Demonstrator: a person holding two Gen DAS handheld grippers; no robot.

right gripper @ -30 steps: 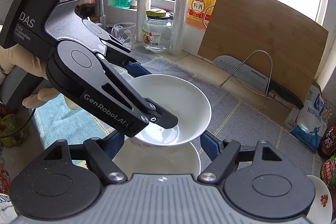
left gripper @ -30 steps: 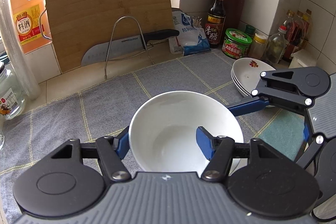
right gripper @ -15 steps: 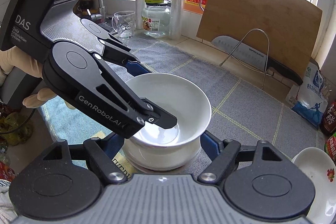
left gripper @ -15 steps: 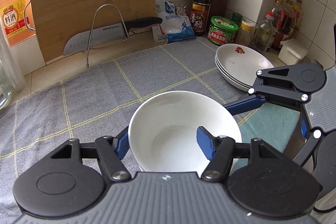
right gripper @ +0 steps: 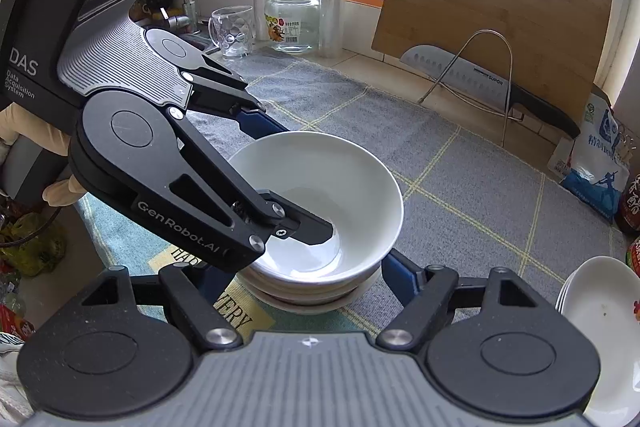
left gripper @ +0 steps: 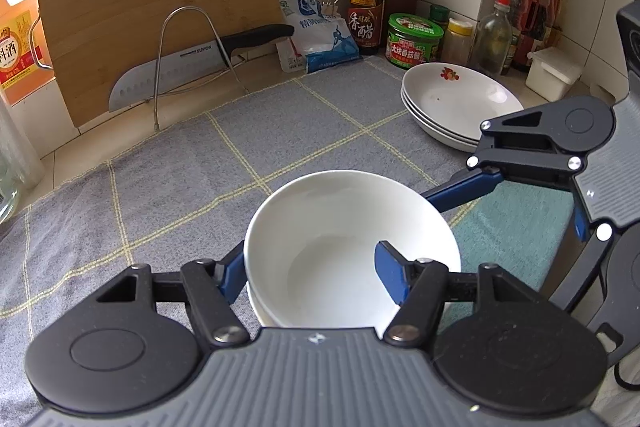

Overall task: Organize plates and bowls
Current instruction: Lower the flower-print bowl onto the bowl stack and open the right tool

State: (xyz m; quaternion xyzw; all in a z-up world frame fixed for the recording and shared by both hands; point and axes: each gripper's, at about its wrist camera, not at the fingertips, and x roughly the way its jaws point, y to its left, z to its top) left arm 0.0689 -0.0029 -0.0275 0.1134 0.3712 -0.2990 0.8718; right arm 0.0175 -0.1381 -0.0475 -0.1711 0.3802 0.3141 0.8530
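Note:
A white bowl (left gripper: 340,227) tops a short stack of white bowls (right gripper: 308,293) low over the grey checked cloth (left gripper: 180,179); contact with the cloth cannot be told. My left gripper (left gripper: 310,277) is shut on the top bowl's near wall, with one blue finger outside and one inside. My right gripper (right gripper: 308,279) is shut on the lower bowls, its blue fingers (right gripper: 400,273) pressing their sides. In the right wrist view the left gripper (right gripper: 288,179) reaches in from the left over the top bowl (right gripper: 352,179). A stack of white plates (left gripper: 456,103) with a red motif lies to the right.
A bamboo cutting board (left gripper: 160,11) and a knife (left gripper: 192,67) on a wire stand line the back wall. Bottles and jars (left gripper: 416,39) crowd the back right corner; a glass jar (right gripper: 294,15) and a mug (right gripper: 232,31) stand at the back left. A teal mat (left gripper: 516,239) lies under the right gripper.
Both grippers have come down and across with the bowls, which now sit lower over the cloth. The plate stack has come closer in both views. Neither grip has changed.

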